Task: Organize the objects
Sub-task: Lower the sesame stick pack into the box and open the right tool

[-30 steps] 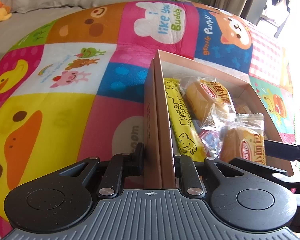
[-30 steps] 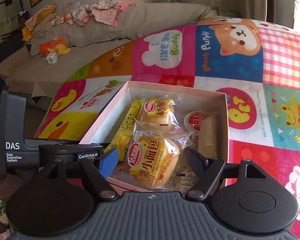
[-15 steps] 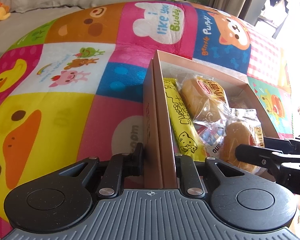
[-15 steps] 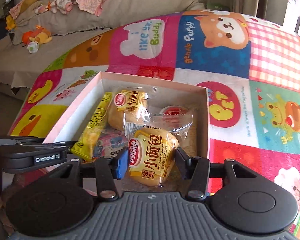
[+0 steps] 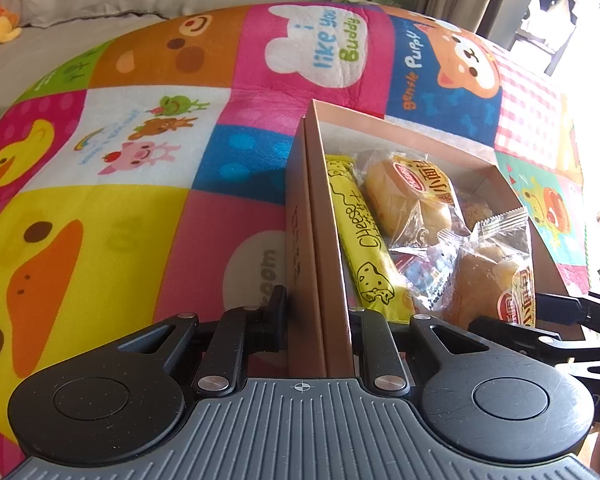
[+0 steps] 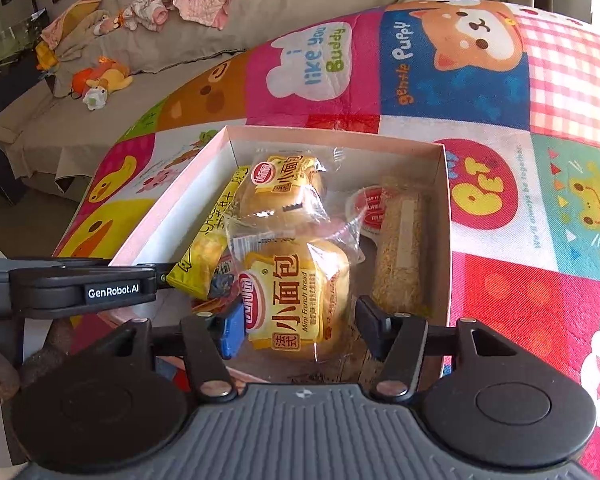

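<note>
Snacks sit in the box [image 6: 446, 216] on the play mat [image 5: 100, 220]. Left gripper [image 5: 318, 316] clamps the box's near wall, jaws narrow on the cardboard. Right gripper [image 6: 300, 322] straddles the front bun [image 6: 296, 292]; its jaws look parted around the wrapper, with a gap showing at the right finger.

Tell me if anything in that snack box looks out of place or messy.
Nothing is spilled or torn. The box is just crowded: the nearest bread pack lies on top of other wrappers, overlapping the farther bread pack, while the cheese stick lies along the left wall.
</note>
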Available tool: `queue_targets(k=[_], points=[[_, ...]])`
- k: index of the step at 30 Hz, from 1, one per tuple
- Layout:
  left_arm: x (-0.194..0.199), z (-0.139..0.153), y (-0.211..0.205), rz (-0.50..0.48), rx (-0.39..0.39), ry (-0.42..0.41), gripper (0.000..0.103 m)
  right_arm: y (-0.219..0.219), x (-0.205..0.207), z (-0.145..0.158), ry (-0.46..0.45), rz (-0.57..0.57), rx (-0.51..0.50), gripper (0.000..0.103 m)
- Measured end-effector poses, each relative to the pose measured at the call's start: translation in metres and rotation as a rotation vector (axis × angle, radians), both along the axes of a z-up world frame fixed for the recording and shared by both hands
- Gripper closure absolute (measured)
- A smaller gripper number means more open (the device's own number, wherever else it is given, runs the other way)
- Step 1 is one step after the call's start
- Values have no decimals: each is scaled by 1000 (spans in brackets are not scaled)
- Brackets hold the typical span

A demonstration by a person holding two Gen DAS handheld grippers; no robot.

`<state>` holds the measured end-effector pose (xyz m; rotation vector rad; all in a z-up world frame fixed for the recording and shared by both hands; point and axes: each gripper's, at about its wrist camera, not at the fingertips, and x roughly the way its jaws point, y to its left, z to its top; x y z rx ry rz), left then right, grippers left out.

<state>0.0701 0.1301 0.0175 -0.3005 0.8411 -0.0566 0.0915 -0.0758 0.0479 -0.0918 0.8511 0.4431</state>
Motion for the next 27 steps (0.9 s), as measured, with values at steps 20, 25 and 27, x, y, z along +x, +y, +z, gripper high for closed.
queue_targets(k=[20,25,27], points=[[7,5,-10,7,41,27,85,-42,-79,14,-205,12,-137,27],[57,8,-58,-122,74,40,80,-55,-45,-12,-160,-128,-160,41],[86,7,-74,-149,118,30,81,-69,-22,-16,-167,-218,-149,41]])
